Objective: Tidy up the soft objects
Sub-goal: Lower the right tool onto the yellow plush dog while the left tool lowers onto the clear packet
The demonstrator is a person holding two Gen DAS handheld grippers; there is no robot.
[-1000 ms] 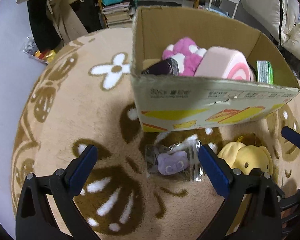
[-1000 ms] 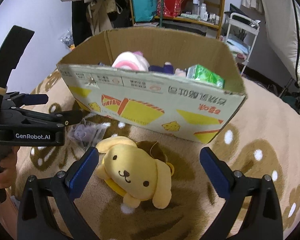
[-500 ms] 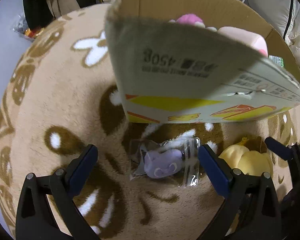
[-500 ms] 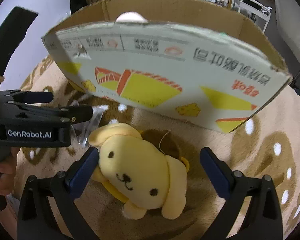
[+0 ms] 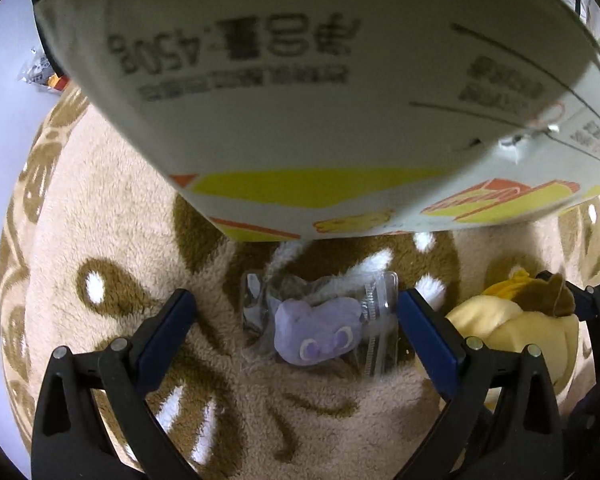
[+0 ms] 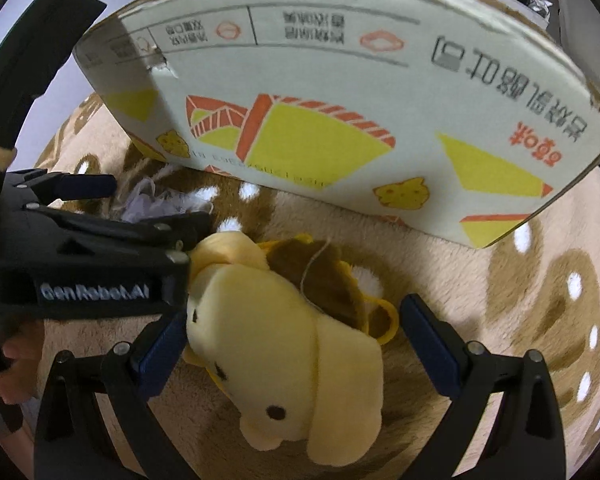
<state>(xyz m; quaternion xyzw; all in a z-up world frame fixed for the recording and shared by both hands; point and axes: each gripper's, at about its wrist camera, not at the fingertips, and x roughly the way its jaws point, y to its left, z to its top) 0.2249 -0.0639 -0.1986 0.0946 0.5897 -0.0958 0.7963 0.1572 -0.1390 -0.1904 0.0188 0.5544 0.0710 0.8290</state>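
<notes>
A small purple plush in a clear plastic bag (image 5: 316, 332) lies on the rug between the fingers of my open left gripper (image 5: 292, 324). A yellow dog plush with a brown cap (image 6: 284, 336) lies on the rug between the fingers of my open right gripper (image 6: 292, 332); it also shows at the right in the left wrist view (image 5: 512, 328). The left gripper (image 6: 100, 236) reaches in from the left in the right wrist view, touching the dog's head. The cardboard box (image 5: 300, 100) stands just behind both toys; its inside is hidden.
A beige rug with brown and white patterns (image 5: 112, 216) covers the floor. The box wall (image 6: 340, 120) fills the upper part of both views, very close. A pale wall (image 5: 4, 92) lies at the left.
Both grippers have come down and forward toward the rug. The box now looms large and its contents have passed out of view. Each toy now sits between its gripper's fingers.
</notes>
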